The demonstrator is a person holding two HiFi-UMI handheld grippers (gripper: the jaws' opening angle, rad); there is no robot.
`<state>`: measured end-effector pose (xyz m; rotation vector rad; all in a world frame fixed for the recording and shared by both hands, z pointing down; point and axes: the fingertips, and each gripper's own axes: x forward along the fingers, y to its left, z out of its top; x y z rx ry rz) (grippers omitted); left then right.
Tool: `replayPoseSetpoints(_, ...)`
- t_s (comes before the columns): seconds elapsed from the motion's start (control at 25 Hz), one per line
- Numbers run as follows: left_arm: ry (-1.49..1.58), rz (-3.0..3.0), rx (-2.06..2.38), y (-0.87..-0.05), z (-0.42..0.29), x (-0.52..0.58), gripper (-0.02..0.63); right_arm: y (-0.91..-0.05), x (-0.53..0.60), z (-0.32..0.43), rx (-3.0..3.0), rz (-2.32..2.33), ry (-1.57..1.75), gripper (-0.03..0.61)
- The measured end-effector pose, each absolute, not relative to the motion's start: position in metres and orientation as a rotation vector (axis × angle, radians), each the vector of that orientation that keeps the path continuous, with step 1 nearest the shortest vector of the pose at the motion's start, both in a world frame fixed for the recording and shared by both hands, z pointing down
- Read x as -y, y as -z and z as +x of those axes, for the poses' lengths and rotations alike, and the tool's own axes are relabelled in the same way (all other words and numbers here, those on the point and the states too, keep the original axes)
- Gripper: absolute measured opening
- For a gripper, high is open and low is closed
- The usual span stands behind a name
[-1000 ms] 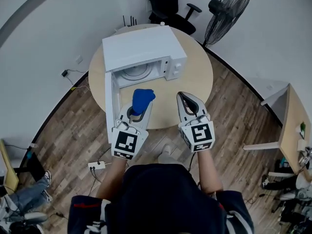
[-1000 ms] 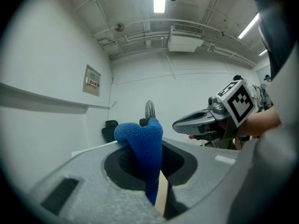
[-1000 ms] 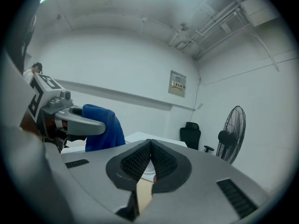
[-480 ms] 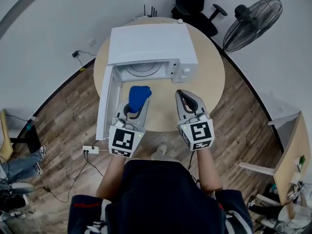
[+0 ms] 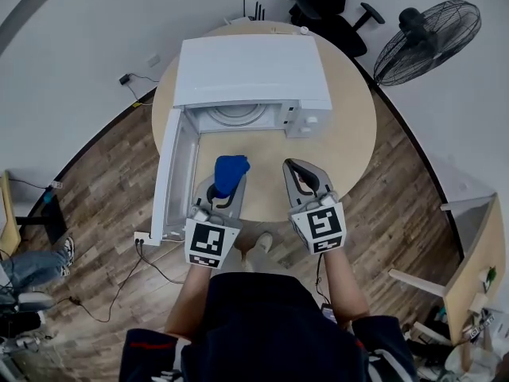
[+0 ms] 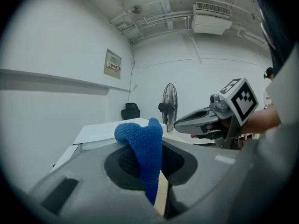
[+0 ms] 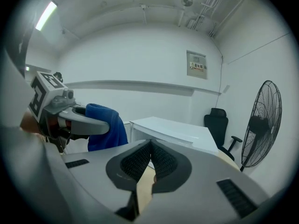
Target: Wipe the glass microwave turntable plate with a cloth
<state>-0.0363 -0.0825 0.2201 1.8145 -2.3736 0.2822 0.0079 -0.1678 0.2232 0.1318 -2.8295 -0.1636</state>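
A white microwave (image 5: 250, 74) stands on the round wooden table (image 5: 350, 134) with its door (image 5: 176, 173) swung open to the left. Inside it lies the glass turntable plate (image 5: 236, 115). My left gripper (image 5: 231, 181) hovers over the table's near edge, in front of the oven, shut on a blue cloth (image 5: 231, 167). That cloth (image 6: 142, 148) bulges above the jaws and hangs down between them. Beside it, my right gripper (image 5: 297, 165) is shut with nothing in it, and its ribbed pads (image 7: 140, 160) meet. Both grippers are short of the oven opening.
A standing fan (image 5: 425, 38) and a black office chair (image 5: 330, 10) are behind the table at the right. A power strip (image 5: 141, 237) and cables lie on the wood floor at the left. Another desk (image 5: 473, 269) sits at the right edge.
Both grippers have sunk and drawn slightly back toward the table's near edge, the cloth still in the left one. The head view has shifted, so the microwave now sits higher and more central.
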Motion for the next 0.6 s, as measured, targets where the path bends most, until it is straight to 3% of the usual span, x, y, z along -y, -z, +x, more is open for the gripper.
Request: replayPoseSetpoints(0.6, -0.252, 1.776, 2.209, -0.329, -0.064, 0.103, 0.054, -0.341, 0.164, -0.015, 2.587, 0.065, 0.306, 0.011)
